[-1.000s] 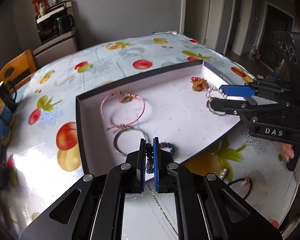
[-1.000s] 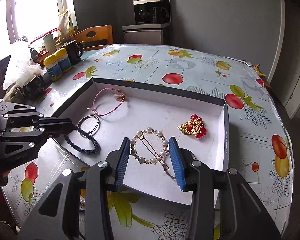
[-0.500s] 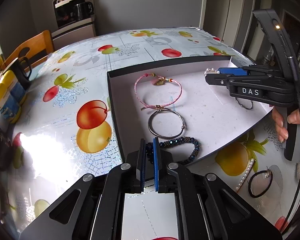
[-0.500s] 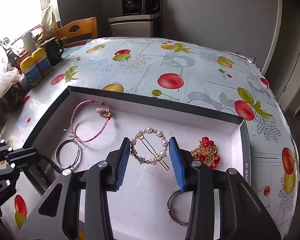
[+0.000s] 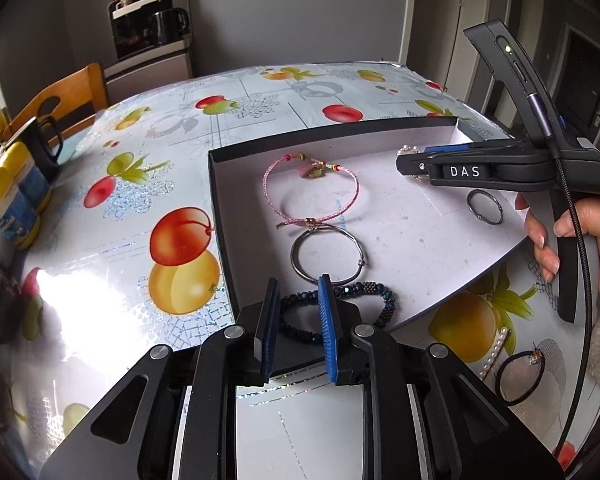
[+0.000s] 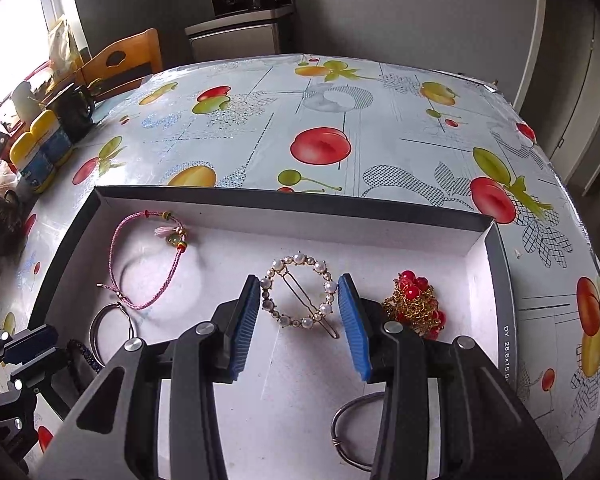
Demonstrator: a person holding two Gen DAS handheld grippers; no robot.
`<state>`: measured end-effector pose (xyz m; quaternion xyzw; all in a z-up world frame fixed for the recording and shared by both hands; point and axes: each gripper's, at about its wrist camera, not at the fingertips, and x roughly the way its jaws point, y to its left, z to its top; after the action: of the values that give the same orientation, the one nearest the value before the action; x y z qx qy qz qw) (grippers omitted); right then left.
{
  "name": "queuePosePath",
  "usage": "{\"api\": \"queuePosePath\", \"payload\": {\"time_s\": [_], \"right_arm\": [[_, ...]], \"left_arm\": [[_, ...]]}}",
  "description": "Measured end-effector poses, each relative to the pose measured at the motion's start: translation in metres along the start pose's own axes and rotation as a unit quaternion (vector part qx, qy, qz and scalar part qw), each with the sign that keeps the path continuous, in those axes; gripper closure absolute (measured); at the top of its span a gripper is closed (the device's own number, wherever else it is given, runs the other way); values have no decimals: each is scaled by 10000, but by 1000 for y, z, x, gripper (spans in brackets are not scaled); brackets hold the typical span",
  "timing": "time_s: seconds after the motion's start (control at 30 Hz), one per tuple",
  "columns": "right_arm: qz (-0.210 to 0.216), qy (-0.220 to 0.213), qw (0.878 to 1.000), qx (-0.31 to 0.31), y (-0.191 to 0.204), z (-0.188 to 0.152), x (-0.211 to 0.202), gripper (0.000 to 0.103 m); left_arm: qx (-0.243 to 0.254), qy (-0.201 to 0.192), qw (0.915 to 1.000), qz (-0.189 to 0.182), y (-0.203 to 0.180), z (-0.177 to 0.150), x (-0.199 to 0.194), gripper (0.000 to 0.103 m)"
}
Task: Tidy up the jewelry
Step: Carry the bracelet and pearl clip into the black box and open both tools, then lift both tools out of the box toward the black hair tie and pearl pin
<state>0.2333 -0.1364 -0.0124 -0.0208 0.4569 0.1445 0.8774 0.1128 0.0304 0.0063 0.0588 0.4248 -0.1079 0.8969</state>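
A shallow black box with a white floor [image 5: 404, 248] [image 6: 228, 248] lies on the table. In it are a pink cord bracelet [image 5: 350, 174] [image 6: 116, 244], a silver bangle [image 5: 300, 266], a dark beaded bracelet [image 5: 374, 289], a small metal ring [image 5: 485, 207] [image 6: 342, 436], a round pearl hair clip [image 6: 300, 292] and a red-and-gold ornament [image 6: 414, 304]. My left gripper [image 5: 299, 290] is open, its fingers straddling the near end of the beaded bracelet. My right gripper [image 6: 299, 290] is open just above the pearl clip, which lies on the box floor between its fingers.
The table has a fruit-print cloth [image 5: 180, 200]. A pearl strand [image 5: 496, 350] and a black hair tie [image 5: 518, 376] lie outside the box at its near right. Yellow-capped bottles [image 5: 10, 196] and a dark mug [image 5: 46, 148] stand at the left edge. A wooden chair [image 6: 120, 62] is behind.
My left gripper has opened and released the beaded bracelet, which now lies in the box. My right gripper has moved deeper over the box, still open around the pearl clip.
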Motion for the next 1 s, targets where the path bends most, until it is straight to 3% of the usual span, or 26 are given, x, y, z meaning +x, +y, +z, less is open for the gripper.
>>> {"api": "queuePosePath", "payload": {"time_s": [0.23,0.33,0.43,0.57,0.8,1.0], "right_arm": [[21,-90,10000,25,-1,-1,-7,60],[103,-224,9997,95,-4,-2,-19,44],[62,-376,9992,99,-9,-2,-33,38],[53,-727,9971,201,-17,-6,-58,6],[1,-1016,9943,330,-31,-17,-95,6],[-59,-1216,9921,290,-37,-33,-121,6]], "left_arm": [[-4,-112,9999,44,-1,1,-6,63],[-7,-153,9999,68,-1,2,-9,56],[-22,-223,9997,58,-1,3,-13,48],[-25,-376,9992,152,-3,3,-21,31],[-118,-623,9976,268,-3,7,-35,13],[-33,-703,9969,362,-8,6,-44,12]]}}
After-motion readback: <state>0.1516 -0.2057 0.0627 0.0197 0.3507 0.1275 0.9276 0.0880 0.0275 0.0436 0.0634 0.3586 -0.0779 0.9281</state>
